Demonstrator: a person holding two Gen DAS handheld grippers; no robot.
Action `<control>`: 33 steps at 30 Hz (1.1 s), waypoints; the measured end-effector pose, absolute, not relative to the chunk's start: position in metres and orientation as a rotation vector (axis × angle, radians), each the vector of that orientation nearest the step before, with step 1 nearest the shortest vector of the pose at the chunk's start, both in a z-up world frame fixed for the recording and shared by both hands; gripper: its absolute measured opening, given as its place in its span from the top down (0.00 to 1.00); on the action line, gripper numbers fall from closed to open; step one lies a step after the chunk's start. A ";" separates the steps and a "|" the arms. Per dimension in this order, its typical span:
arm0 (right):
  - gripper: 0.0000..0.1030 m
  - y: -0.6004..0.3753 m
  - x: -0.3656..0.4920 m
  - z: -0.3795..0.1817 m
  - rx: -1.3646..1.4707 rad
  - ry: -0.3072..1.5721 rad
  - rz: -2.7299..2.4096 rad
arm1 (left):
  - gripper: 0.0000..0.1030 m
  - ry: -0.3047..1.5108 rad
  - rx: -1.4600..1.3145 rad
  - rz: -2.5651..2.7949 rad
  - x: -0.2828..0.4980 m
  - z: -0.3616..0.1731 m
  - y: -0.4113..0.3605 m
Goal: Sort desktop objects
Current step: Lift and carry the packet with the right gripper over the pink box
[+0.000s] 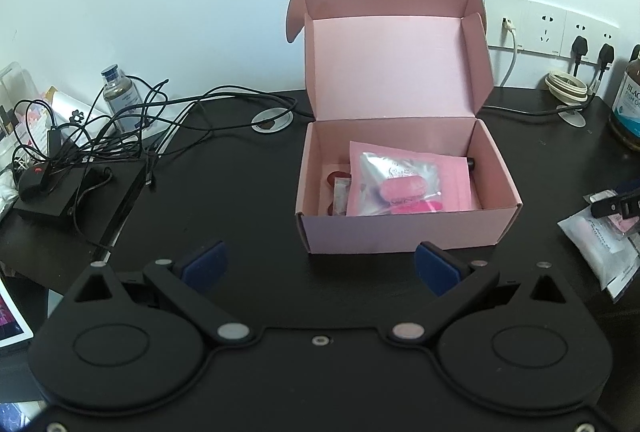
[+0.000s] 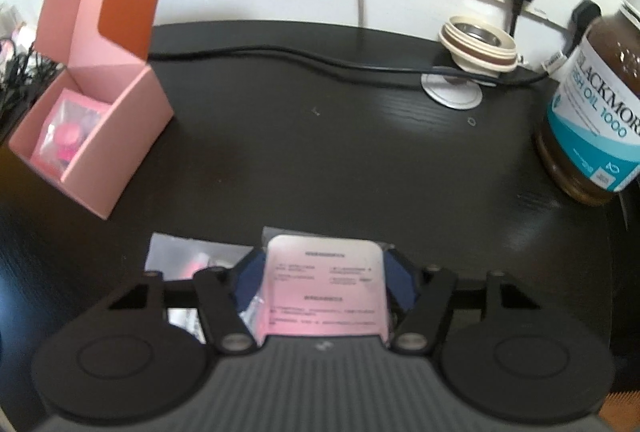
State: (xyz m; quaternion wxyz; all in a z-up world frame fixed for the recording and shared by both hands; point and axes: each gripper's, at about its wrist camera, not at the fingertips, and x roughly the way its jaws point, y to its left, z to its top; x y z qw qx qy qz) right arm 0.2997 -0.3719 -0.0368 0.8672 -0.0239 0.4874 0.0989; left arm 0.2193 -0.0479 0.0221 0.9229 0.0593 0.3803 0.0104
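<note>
While the right tongs close on the pink packet low on the desk, squeeze firmly, lift straight up, then carry it to the pink box at ten o'clock. The left tongs wait wide, holding nothing.

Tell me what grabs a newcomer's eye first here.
The open pink box stands mid-desk with its lid up, and a pink packet lies inside. Nearer, the right tool has a pink-labelled packet between its pads. A brown fish oil bottle stands at the desk's right edge.
</note>
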 end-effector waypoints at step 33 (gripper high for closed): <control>0.38 -0.197 0.304 0.034 -0.037 0.708 0.523 | 0.00 0.814 0.063 -0.004 0.208 0.014 -0.020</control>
